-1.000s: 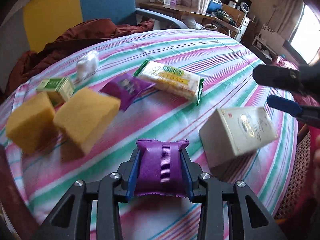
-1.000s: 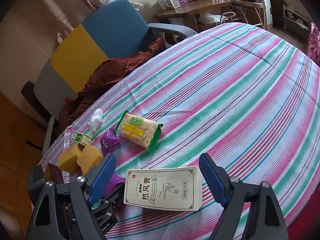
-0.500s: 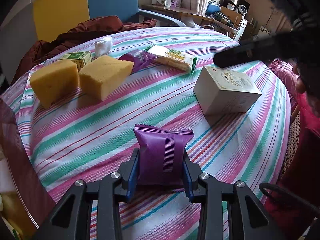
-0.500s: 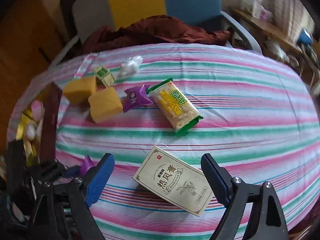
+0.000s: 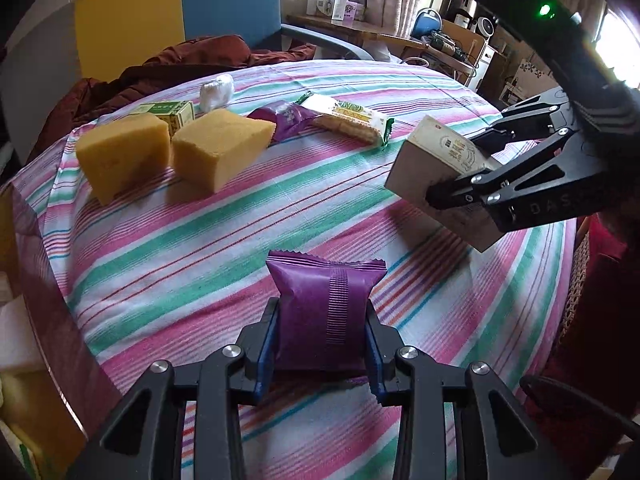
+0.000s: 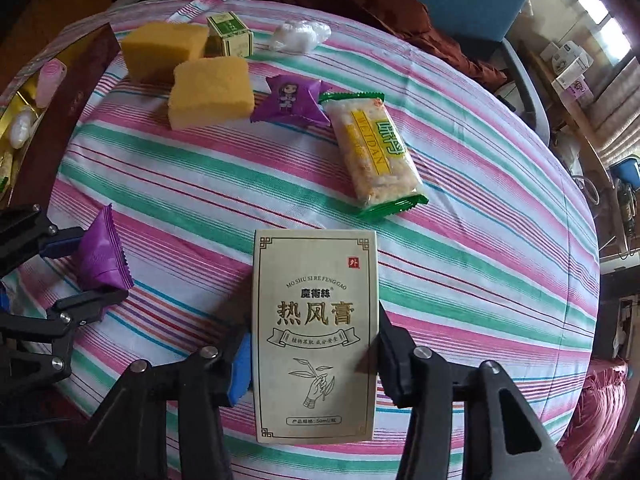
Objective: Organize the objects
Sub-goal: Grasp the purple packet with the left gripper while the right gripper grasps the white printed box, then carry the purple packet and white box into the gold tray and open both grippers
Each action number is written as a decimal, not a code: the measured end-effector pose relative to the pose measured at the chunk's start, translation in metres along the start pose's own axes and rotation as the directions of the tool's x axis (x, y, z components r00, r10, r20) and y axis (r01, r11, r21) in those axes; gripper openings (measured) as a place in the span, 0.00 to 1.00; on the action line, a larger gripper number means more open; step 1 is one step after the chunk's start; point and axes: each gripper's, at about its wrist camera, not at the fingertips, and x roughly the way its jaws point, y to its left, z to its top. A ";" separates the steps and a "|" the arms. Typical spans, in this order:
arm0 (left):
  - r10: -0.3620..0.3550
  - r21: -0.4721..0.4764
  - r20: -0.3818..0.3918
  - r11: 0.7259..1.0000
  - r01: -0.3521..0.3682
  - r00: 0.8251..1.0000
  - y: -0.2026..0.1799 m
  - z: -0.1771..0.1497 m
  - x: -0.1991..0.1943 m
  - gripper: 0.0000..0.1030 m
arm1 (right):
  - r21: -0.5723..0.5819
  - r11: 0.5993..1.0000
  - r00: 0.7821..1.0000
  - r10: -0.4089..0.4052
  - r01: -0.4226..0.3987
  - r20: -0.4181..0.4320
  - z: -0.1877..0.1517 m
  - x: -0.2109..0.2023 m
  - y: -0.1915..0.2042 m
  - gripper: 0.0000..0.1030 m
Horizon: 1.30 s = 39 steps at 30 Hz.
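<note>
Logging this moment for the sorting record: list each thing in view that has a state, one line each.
left gripper: shut on the purple packet
purple packet: sealed, upright between the pads
right gripper: jaws closing, beige box between them
beige box: closed, tilted above the cloth
second purple packet: sealed, lying flat
cracker pack: sealed, lying flat
green box: closed
two sponges: touching, uncompressed

Left claw (image 5: 322, 354): black skeletal linkage arms with triangular cut-outs, silver round screw heads at pivots, blue pads on inner finger faces.
Right claw (image 6: 314, 354): same black frame, silver screws, one blue pad visible. Seen from left wrist view: "DAS" lettering on arm, black housing above, green indicator light lit.
</note>
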 end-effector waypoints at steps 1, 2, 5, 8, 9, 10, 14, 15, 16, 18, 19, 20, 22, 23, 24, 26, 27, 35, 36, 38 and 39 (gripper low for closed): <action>-0.006 -0.004 0.002 1.000 0.006 1.000 0.000 -0.002 -0.004 0.36 | 0.008 1.000 1.000 -0.001 0.001 0.017 0.000 -0.005 0.001 0.49; -0.011 -0.004 0.011 1.000 0.011 1.000 0.000 -0.005 -0.009 0.36 | 0.014 1.000 0.999 -0.005 0.004 0.035 0.001 -0.010 0.002 0.49; -0.023 -0.004 0.045 1.000 0.023 0.999 -0.001 -0.010 -0.030 0.36 | 0.034 0.999 0.995 0.010 -0.014 0.096 0.007 -0.028 0.009 0.49; -0.023 -0.007 0.091 1.000 0.023 0.996 0.003 -0.014 -0.055 0.36 | 0.045 0.997 0.986 0.061 -0.069 0.156 0.011 -0.044 0.022 0.49; -0.017 -0.013 0.105 1.000 0.019 0.994 0.006 -0.016 -0.064 0.36 | 0.042 0.995 0.982 0.077 -0.086 0.174 0.014 -0.049 0.029 0.49; -0.013 -0.025 0.122 1.000 0.016 0.992 0.011 -0.019 -0.074 0.36 | 0.037 0.995 0.977 0.088 -0.097 0.192 0.016 -0.055 0.037 0.49; 0.023 -0.100 0.177 0.995 -0.005 0.984 0.040 -0.033 -0.112 0.36 | 0.003 0.989 0.957 0.143 -0.148 0.252 0.031 -0.074 0.075 0.49; 0.033 -0.117 0.189 0.993 -0.011 0.981 0.048 -0.037 -0.120 0.36 | -0.011 0.985 0.950 0.166 -0.170 0.265 0.036 -0.079 0.085 0.49; 0.049 -0.142 0.203 0.990 -0.020 0.978 0.058 -0.043 -0.131 0.36 | -0.028 0.982 0.943 0.188 -0.188 0.273 0.040 -0.083 0.096 0.49; 0.087 -0.203 0.230 0.978 -0.040 0.969 0.080 -0.055 -0.152 0.36 | -0.072 0.973 0.931 0.230 -0.219 0.282 0.049 -0.091 0.120 0.49; 0.104 -0.227 0.238 0.973 -0.049 0.966 0.089 -0.060 -0.158 0.36 | -0.096 0.968 0.926 0.249 -0.231 0.282 0.055 -0.094 0.133 0.49; 0.128 -0.256 0.246 0.965 -0.063 0.961 0.100 -0.066 -0.166 0.36 | -0.121 0.963 0.922 0.265 -0.240 0.280 0.061 -0.095 0.146 0.49; 0.172 -0.315 0.259 0.945 -0.085 0.950 0.122 -0.080 -0.183 0.36 | -0.178 0.952 0.920 0.288 -0.247 0.266 0.075 -0.096 0.173 0.49; 0.186 -0.336 0.262 0.937 -0.092 0.947 0.129 -0.087 -0.187 0.36 | -0.211 0.946 0.920 0.297 -0.247 0.256 0.082 -0.095 0.187 0.49; 0.203 -0.359 0.266 0.928 -0.099 0.942 0.137 -0.093 -0.194 0.36 | -0.246 0.937 0.921 0.305 -0.246 0.240 0.089 -0.095 0.202 0.49; 0.237 -0.401 0.269 0.909 -0.115 0.933 0.153 -0.105 -0.205 0.37 | -0.309 0.920 0.927 0.312 -0.241 0.206 0.102 -0.092 0.230 0.49; 0.250 -0.420 0.268 0.900 -0.121 0.931 0.159 -0.110 -0.209 0.37 | -0.333 0.912 0.931 0.313 -0.240 0.187 0.109 -0.090 0.242 0.49; 0.315 -0.526 0.267 0.839 -0.136 0.911 0.195 -0.144 -0.229 0.37 | -0.457 0.865 0.973 0.233 -0.208 -0.003 0.164 -0.048 0.320 0.49; 0.315 -0.533 0.266 0.836 -0.133 0.911 0.197 -0.146 -0.229 0.37 | -0.460 0.865 0.977 0.215 -0.199 -0.017 0.166 -0.044 0.325 0.49; 0.313 -0.545 0.267 0.829 -0.125 0.911 0.203 -0.151 -0.231 0.37 | -0.467 0.868 0.984 0.171 -0.170 -0.041 0.180 -0.031 0.335 0.49; 0.313 -0.551 0.265 0.825 -0.124 0.912 0.205 -0.154 -0.231 0.37 | -0.465 0.870 0.986 0.157 -0.163 -0.054 0.187 -0.025 0.340 0.49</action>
